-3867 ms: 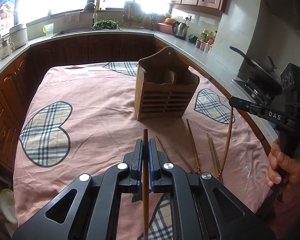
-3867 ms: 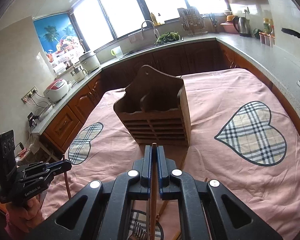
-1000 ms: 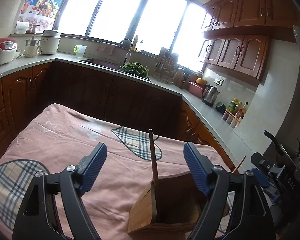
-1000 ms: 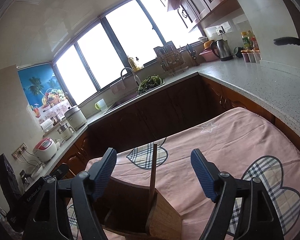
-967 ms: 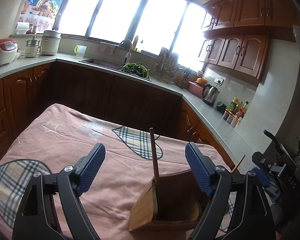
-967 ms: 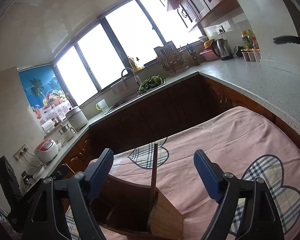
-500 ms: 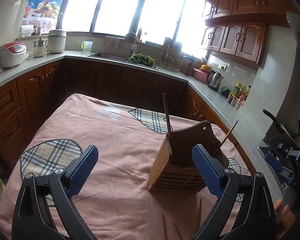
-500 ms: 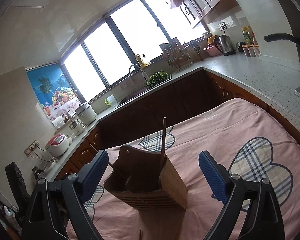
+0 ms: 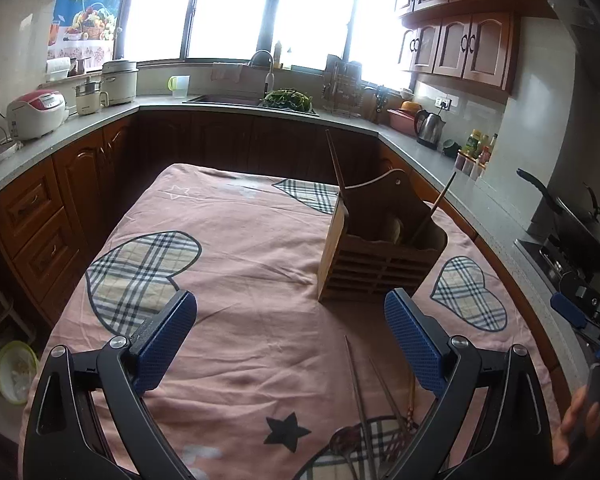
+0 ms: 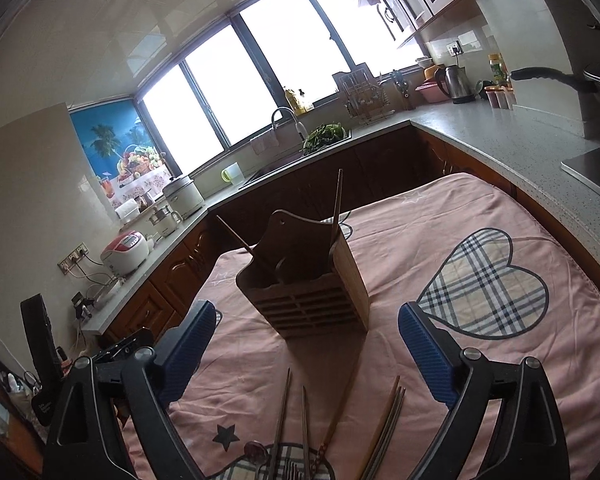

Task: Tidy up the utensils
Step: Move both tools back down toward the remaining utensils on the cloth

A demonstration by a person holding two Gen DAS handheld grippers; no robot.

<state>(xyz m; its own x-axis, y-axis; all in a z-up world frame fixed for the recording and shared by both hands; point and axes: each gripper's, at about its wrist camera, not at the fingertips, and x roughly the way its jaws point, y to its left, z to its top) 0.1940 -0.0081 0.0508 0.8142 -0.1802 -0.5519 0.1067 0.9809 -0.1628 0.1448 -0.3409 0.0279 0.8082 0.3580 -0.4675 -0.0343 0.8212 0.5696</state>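
While both tongs gape, holder (image 9: 380,256) sits mid-cloth (image 9: 236,264) w/ room around.

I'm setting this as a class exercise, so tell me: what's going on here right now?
A person holds a claw in each hand over a table with a pink cloth. Two chopsticks stand in the wooden holder. The left claw and right claw are both open and empty. More chopsticks and other utensils lie on the cloth, not yet sorted.
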